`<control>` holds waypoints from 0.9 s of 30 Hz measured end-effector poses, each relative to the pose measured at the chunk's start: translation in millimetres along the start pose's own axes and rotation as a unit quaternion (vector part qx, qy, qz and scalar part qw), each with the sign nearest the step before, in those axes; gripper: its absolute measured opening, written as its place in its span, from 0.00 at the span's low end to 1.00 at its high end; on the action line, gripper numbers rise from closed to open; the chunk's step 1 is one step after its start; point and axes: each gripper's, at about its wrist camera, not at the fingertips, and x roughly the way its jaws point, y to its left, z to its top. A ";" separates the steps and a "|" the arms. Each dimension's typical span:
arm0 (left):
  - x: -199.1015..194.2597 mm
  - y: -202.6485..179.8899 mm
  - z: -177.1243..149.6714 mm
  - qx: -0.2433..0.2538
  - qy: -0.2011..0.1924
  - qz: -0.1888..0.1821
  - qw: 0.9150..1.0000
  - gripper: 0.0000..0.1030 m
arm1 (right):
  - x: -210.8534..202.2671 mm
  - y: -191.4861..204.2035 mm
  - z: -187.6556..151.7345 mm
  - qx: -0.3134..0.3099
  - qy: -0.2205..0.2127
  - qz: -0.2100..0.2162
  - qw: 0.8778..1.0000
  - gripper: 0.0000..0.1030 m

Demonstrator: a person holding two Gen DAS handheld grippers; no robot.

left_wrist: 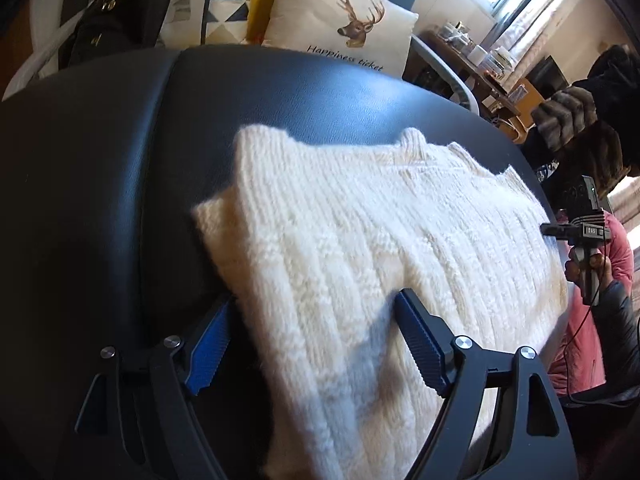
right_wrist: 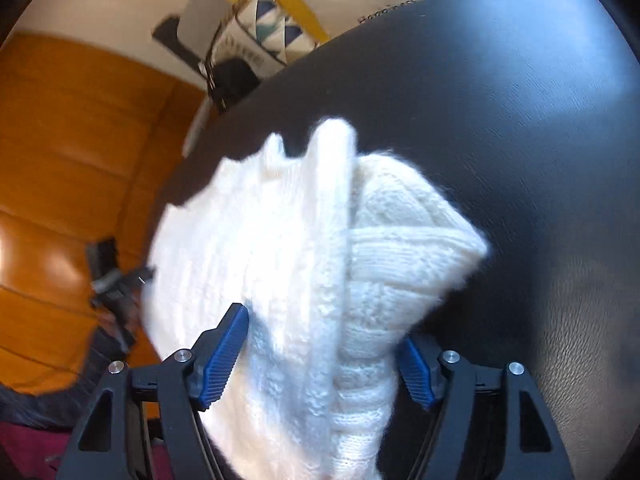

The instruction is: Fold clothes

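While the cream knitted sweater (left_wrist: pixel 360 248) lies folded on the black leather-grained bench (left_wrist: pixel 100 200), both tools stand over it with their jaws apart; the left tool (left_wrist: pixel 312 344) has black angular arms, silver pivot screws and blue ribbed pads, and the knit passes between those pads without either visibly pressing it; the pad on the left sits just off the garment's edge over bare bench, the other rests over the wool. The sweater is thick and fuzzy, with raised vertical ribs and soft rounded folds; in the left wrist view its long axis runs from between the jaws away to the upper right, where a wavy edge ends near the bench's curved rim.

In the right wrist view the right tool (right_wrist: pixel 324 360) is spread wide, its blue ribbed pads standing either side of a bunched end of the sweater (right_wrist: pixel 288 264); the wool fills the gap, yet I cannot tell whether it touches the pads; a thick rolled fold runs straight ahead of the tool, and a ribbed flap points off to the right. Beyond the bench lie a white cushion (left_wrist: pixel 340 24) printed with a deer and a black bag (left_wrist: pixel 116 20); the right tool's handle, in a hand (left_wrist: pixel 588 268), shows at the far right of the left view.
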 end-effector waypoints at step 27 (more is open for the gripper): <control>-216.7 33.5 -150.6 -0.211 -0.300 0.235 0.900 0.14 | 141.5 299.0 69.7 -0.439 0.022 -0.144 0.887 0.23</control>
